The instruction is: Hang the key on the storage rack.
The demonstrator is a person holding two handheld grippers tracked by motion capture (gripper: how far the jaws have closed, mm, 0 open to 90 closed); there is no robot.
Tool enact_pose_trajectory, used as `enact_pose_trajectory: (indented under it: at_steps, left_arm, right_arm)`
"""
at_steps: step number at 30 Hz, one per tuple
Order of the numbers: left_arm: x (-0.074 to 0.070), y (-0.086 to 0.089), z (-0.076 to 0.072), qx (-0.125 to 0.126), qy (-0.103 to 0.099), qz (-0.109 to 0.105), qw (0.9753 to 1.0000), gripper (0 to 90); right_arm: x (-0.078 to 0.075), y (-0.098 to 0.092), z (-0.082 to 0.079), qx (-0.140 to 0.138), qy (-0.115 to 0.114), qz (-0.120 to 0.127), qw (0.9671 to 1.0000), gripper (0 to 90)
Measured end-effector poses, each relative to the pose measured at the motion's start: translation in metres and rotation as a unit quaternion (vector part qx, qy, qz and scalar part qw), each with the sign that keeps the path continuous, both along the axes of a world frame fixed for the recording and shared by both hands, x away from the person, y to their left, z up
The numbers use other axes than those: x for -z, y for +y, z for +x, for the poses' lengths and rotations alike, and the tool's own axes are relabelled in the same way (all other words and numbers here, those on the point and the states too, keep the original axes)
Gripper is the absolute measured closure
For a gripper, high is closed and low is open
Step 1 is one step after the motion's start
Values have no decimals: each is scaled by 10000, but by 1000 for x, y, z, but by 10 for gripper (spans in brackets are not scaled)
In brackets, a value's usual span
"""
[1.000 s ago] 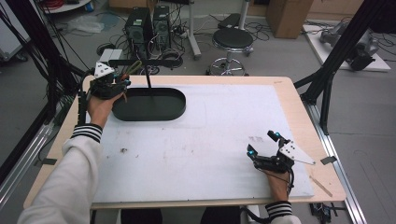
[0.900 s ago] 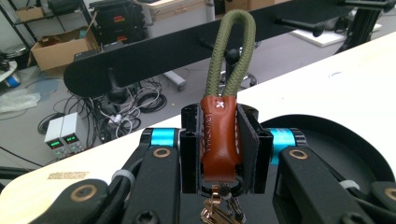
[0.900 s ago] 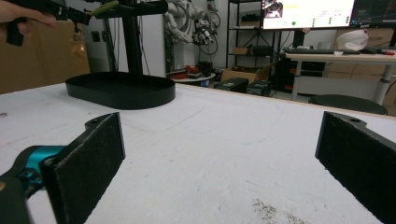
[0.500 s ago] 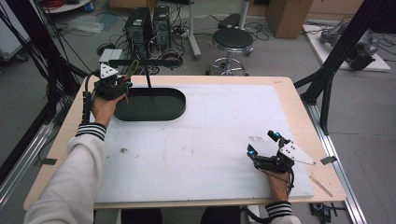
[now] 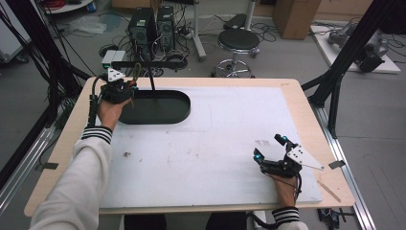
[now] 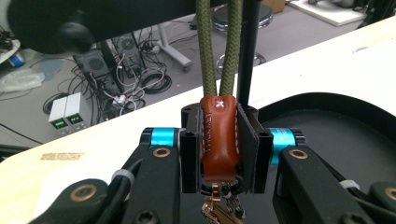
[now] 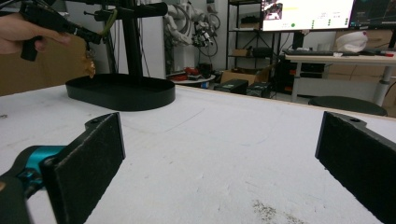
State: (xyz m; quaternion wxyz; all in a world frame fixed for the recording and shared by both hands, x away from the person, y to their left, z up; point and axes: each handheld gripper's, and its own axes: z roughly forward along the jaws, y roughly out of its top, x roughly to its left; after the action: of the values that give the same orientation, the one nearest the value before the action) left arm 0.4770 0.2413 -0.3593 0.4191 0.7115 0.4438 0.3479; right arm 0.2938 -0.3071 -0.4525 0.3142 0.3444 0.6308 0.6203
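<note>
Brown leather keychain [image 6: 219, 137], one gripper [image 6: 219, 149]

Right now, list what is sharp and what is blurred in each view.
Left gripper view: the leather key fob is sharp, the dark bar overhead blurred. Right gripper view: the near jaws are soft, the black tray crisp. High view: evenly lit, slightly soft throughout.

Left hand-held gripper [image 5: 125, 87] clamped, raised; right hand-held gripper [image 5: 270, 149] agape, resting.
</note>
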Motion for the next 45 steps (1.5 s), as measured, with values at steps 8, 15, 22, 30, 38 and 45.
enact_pose_trajectory:
  at_steps: [8,15,22,30,38,45]
  left_arm:
    - [4,0,3,111,25,-52,9999,719]
    - [9,5,0,262,110,-159,9995,550]
    - [12,27,-55,999,-476,-643,9918,219]
    - [9,43,-113,1605,-1078,-1061,9754,16]
    - [29,54,-152,1717,-1062,-1339,9702,17]
    - [57,59,-179,1603,-1061,-1277,9730,17]
  right_arm:
    - [0,0,0,-8,-1,4,10000,4]
    - [0,0,0,-10,-10,-1,10000,4]
    - [0,0,0,12,-12,-20,10000,4]
    - [0,0,0,10,-17,-32,10000,4]
    - [0,0,0,-7,-45,-4,10000,4]
    - [0,0,-1,-4,-65,-13,10000,4]
